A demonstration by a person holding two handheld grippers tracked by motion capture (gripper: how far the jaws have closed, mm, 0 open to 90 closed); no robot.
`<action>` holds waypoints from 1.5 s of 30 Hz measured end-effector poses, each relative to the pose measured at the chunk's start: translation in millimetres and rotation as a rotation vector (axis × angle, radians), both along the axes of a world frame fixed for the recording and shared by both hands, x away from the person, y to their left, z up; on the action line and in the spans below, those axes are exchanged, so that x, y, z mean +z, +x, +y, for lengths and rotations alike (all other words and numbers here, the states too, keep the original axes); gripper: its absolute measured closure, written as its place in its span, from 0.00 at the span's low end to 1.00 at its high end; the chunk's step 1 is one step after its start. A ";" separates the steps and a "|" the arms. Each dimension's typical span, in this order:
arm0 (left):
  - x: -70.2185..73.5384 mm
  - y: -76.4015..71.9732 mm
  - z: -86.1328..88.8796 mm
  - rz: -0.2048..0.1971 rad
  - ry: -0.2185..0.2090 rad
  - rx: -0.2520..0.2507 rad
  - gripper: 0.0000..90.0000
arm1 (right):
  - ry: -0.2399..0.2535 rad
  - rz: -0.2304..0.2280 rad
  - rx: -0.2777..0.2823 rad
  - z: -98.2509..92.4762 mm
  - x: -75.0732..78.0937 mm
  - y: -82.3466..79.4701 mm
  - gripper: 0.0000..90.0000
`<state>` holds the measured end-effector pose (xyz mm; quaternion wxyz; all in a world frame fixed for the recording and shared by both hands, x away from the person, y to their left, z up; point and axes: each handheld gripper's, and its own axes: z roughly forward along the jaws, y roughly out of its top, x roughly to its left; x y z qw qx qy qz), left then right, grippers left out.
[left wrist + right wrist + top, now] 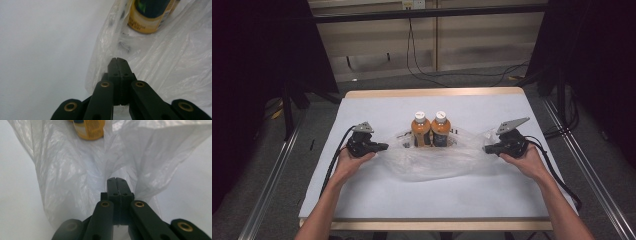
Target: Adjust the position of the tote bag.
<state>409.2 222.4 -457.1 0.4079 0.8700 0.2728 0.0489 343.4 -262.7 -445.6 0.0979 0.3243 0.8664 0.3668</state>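
Pale-blue-topped table (362, 200) with a light wooden edge, set on grey floor among dark stands; loose black cables (422, 70) trail along the back wall.

Item 1: thin, crinkled, clear plastic bag (432, 162), lying at the table's middle, stretched sideways between the two claws, its film slack and wrinkled toward the near edge.

Item 2: two small orange-filled bottles with white caps and dark labels (431, 131), upright, side by side and touching, standing within the bag's far part, between the claws. The left gripper view shows the nearer bottle's base (147, 22) behind film; the right gripper view shows a yellow-orange base (91, 131) at the far end of the bag.

Item 3: left claw (384, 147), black, hand-held; jaws fully closed, pinching the bag's left edge. In its own view (119, 60) the tips meet with film (160, 65) gathered around them.

Item 4: right claw (486, 148), black, hand-held; jaws fully closed on the bag's right edge, film (75, 170) bunched around the tips (117, 180) in its own view.

Risk, as judged: both grips bite only a narrow fold of slippery film. A hard or uneven outward pull could slide the film free or tear it. A lift with the mouth slack could tip the upright bottles, which would then roll out.
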 end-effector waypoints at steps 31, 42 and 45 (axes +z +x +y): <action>35.7 -17.4 -77.9 -0.045 -0.075 -0.147 1.00 | 0.123 -0.108 0.030 29.4 60.8 10.3 1.00; 3.1 -13.3 -98.7 0.046 -0.035 -0.143 1.00 | 0.019 -0.001 0.076 70.4 45.1 52.9 1.00; -2.8 -18.0 -107.7 0.054 -0.004 -0.165 1.00 | -0.016 0.058 0.068 80.0 17.4 59.0 1.00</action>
